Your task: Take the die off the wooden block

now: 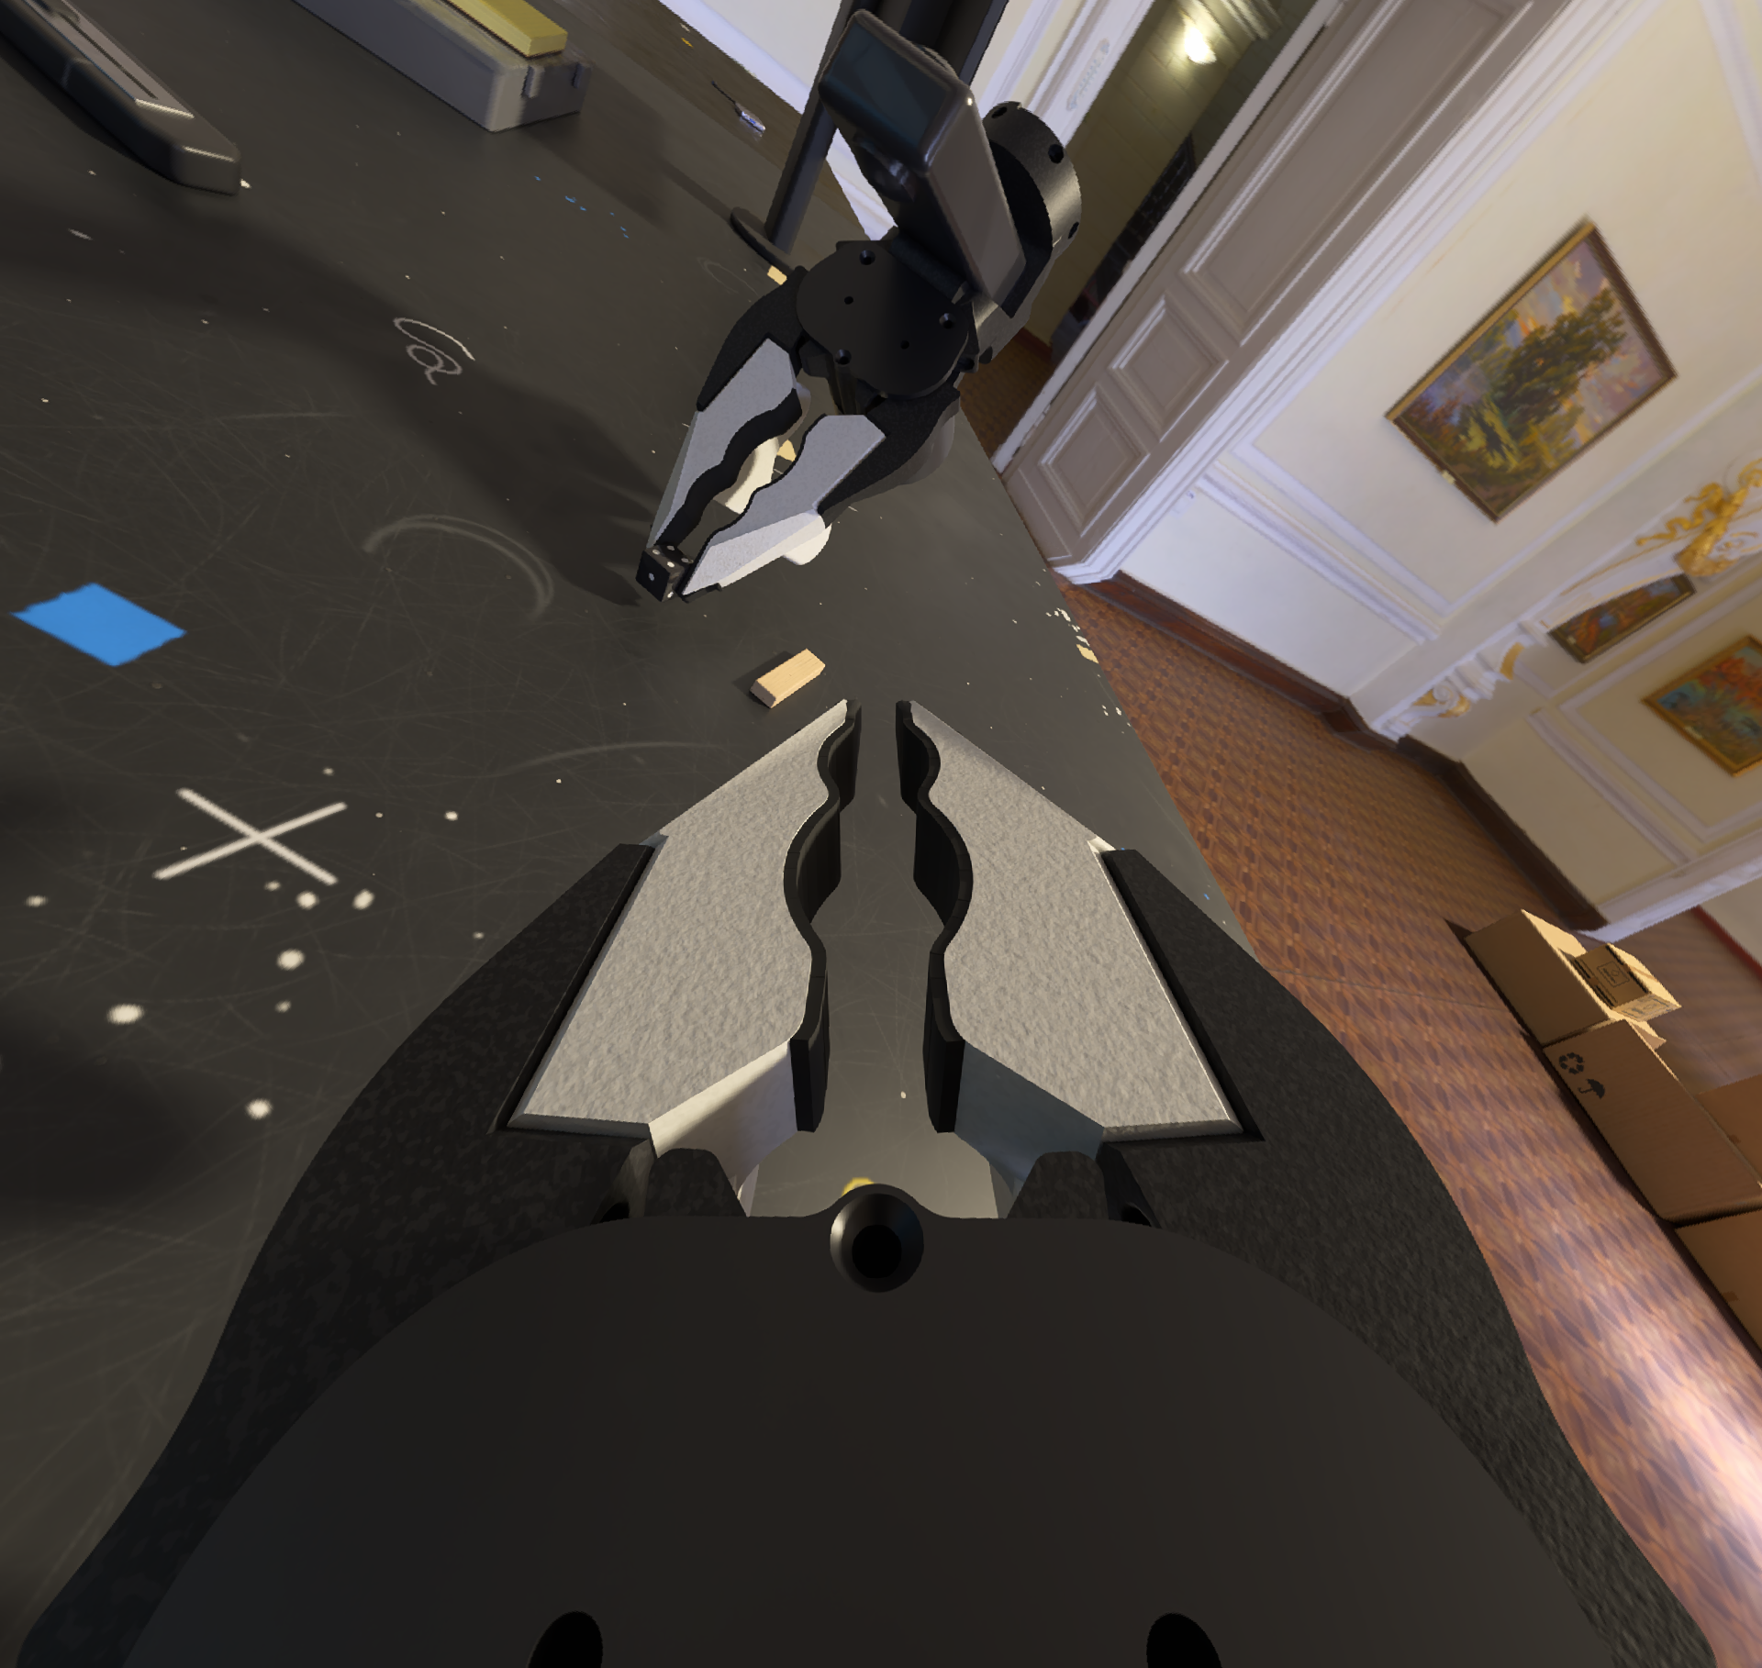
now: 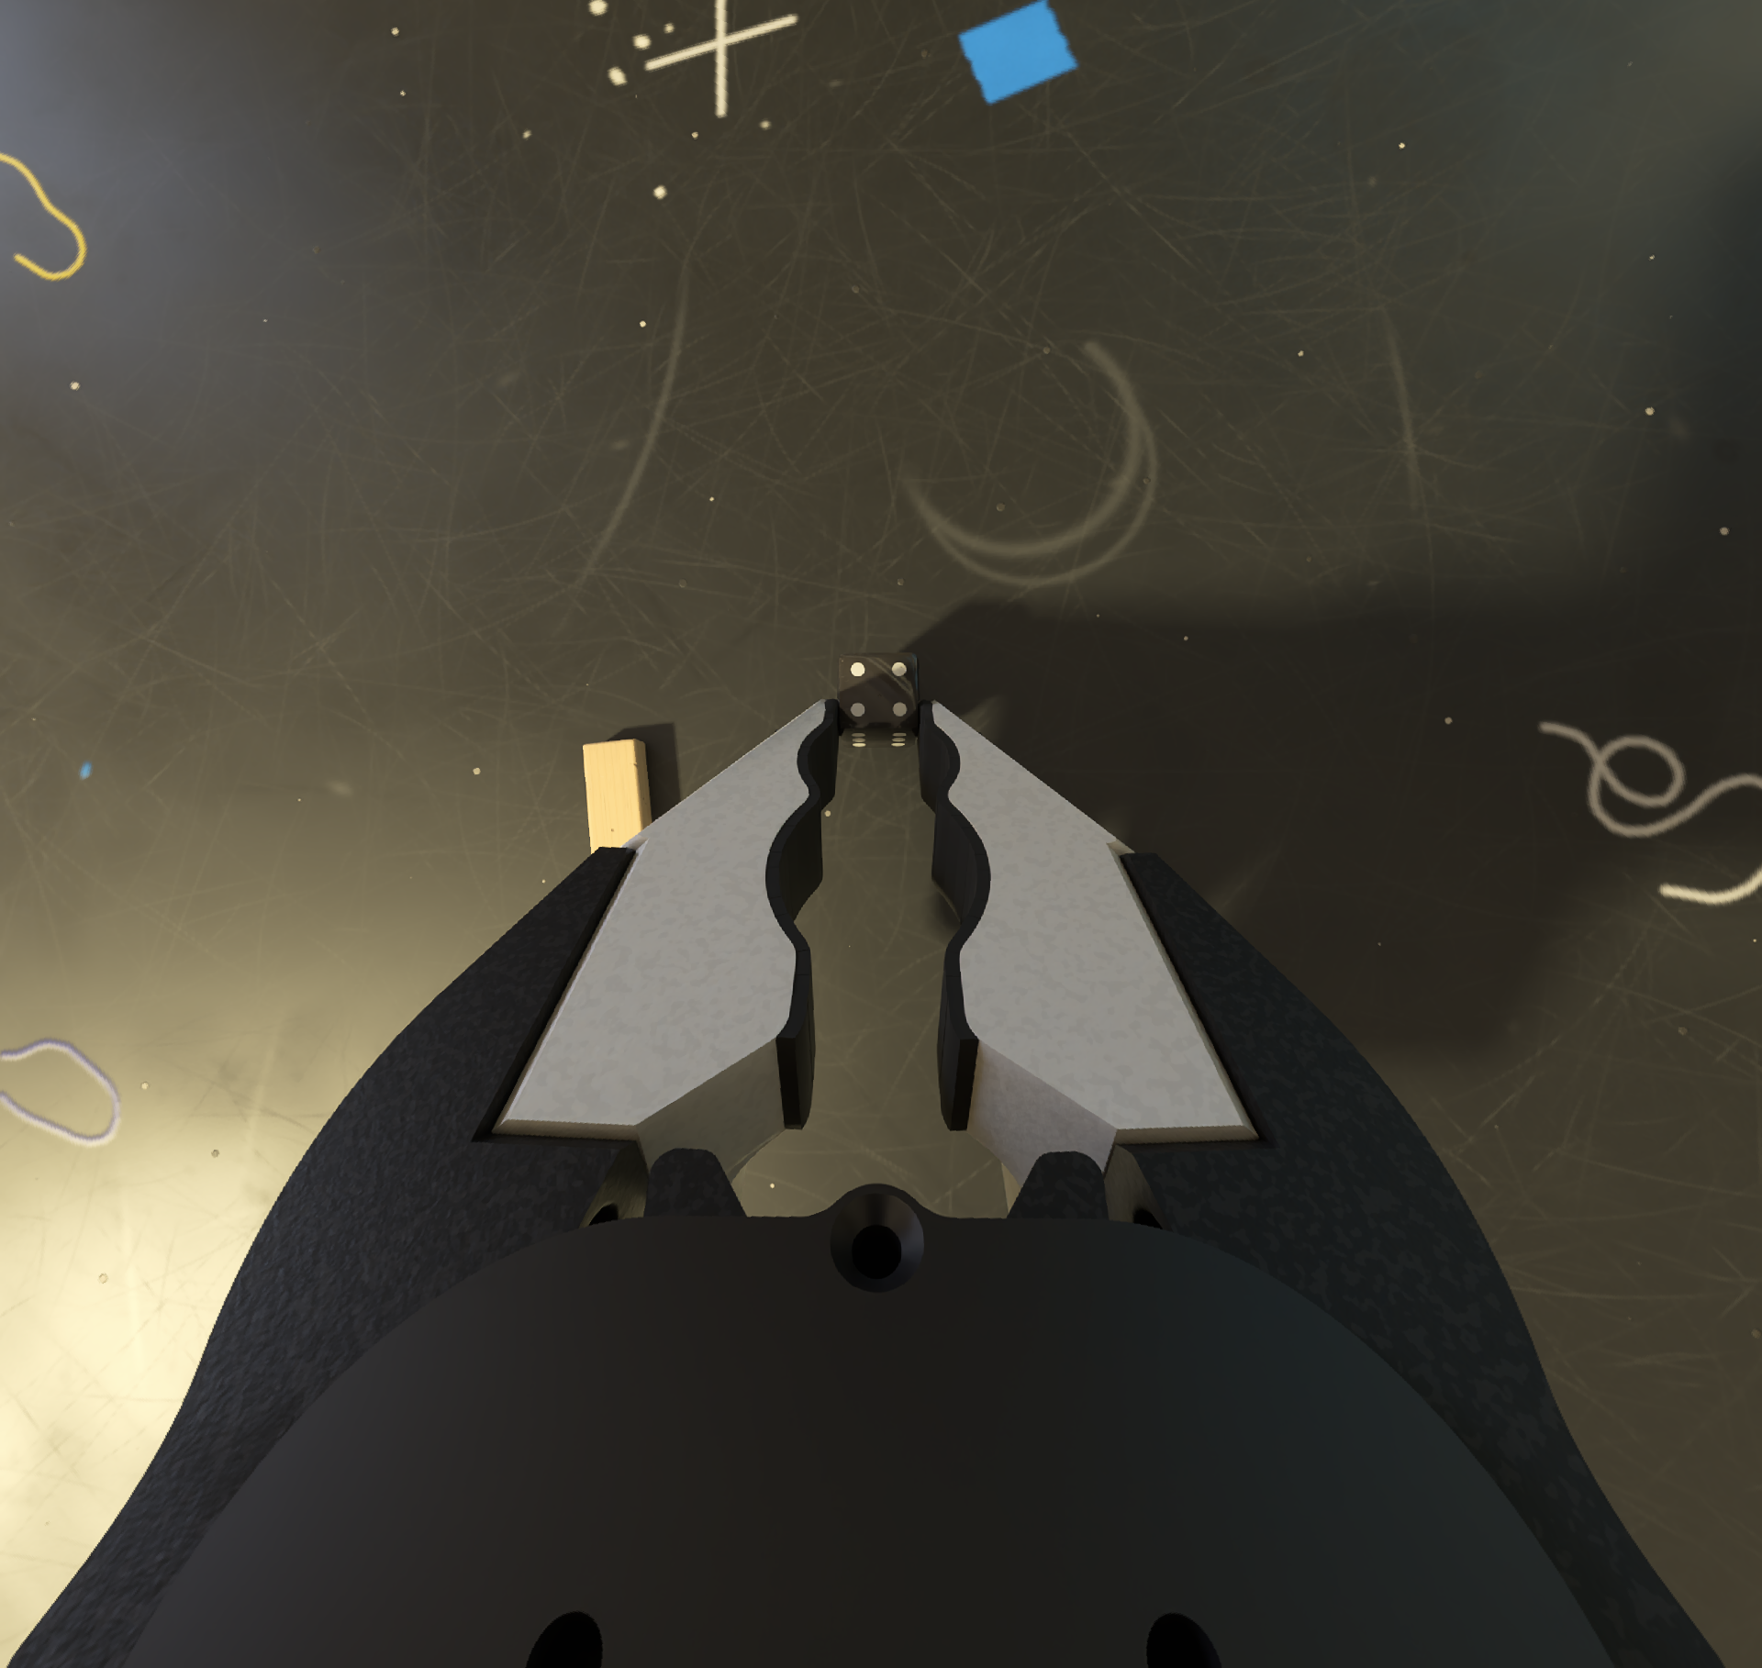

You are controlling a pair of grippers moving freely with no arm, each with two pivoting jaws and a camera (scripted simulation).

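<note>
Scratched black table (image 2: 381,478): right hand-held gripper (image 2: 877,717) pinches die (image 2: 878,690); left hand-held gripper (image 1: 877,717) nearly closed, empty.

The die (image 2: 877,690) sits pinched between the tips of the right gripper (image 2: 877,717), off the wooden block (image 2: 615,793). The block lies flat on the surface (image 2: 381,478), to the left of that gripper and just beyond the left gripper (image 1: 877,717).
</note>
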